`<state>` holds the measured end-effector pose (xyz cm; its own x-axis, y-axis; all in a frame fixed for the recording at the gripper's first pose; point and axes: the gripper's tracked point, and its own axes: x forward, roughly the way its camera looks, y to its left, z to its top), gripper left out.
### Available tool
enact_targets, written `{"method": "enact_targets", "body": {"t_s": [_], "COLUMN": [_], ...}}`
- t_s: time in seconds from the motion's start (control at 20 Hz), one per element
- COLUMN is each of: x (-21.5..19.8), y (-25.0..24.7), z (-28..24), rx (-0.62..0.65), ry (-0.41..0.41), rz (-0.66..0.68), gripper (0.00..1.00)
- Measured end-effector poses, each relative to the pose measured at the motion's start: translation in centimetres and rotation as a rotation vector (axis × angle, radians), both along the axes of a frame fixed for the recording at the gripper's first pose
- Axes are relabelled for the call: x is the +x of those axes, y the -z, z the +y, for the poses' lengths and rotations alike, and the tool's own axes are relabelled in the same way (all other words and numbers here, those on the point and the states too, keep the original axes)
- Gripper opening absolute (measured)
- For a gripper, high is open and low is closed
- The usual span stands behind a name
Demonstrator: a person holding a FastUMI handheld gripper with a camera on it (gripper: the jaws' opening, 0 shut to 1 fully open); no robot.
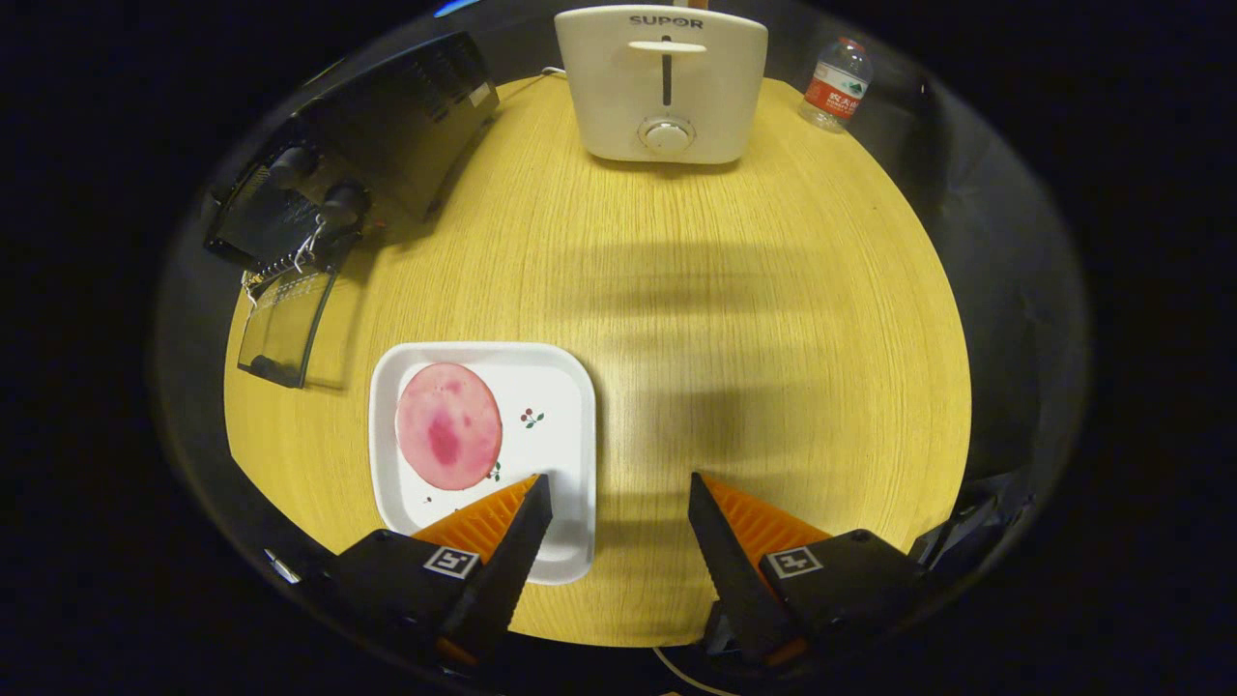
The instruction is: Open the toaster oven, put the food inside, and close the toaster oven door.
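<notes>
The black toaster oven (387, 135) sits at the far left of the round wooden table (754, 319), its glass door (285, 324) already dropped open. The round pink slice of meat (448, 425) lies on the white square plate (551, 387), just ahead of the left finger. The gripper (618, 507) hangs wide apart, holding nothing. Picking up the slice looks next, calling for a leftward shift. The oven's interior is too dark to make out.

Bystanders on the tabletop (773, 319)

A pale pop-up toaster (662, 85) stands at the round wooden tabletop's far edge, a small clear water bottle (837, 84) with a red label upright just beside it.
</notes>
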<state>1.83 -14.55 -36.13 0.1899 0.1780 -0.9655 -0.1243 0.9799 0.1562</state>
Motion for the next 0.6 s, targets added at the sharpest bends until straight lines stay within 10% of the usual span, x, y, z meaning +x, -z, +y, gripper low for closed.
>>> {"method": "enact_targets", "body": {"t_s": [0.35, 0.45, 0.6], "x": [0.2, 0.2, 0.4], "y": [0.4, 0.3, 0.4], "z": [0.8, 1.5, 1.6], "rx": [0.029, 0.026, 0.014], "ry": [0.031, 0.015, 0.01], "rz": [0.047, 0.036, 0.02], "gripper": [0.57, 0.2, 0.08]}}
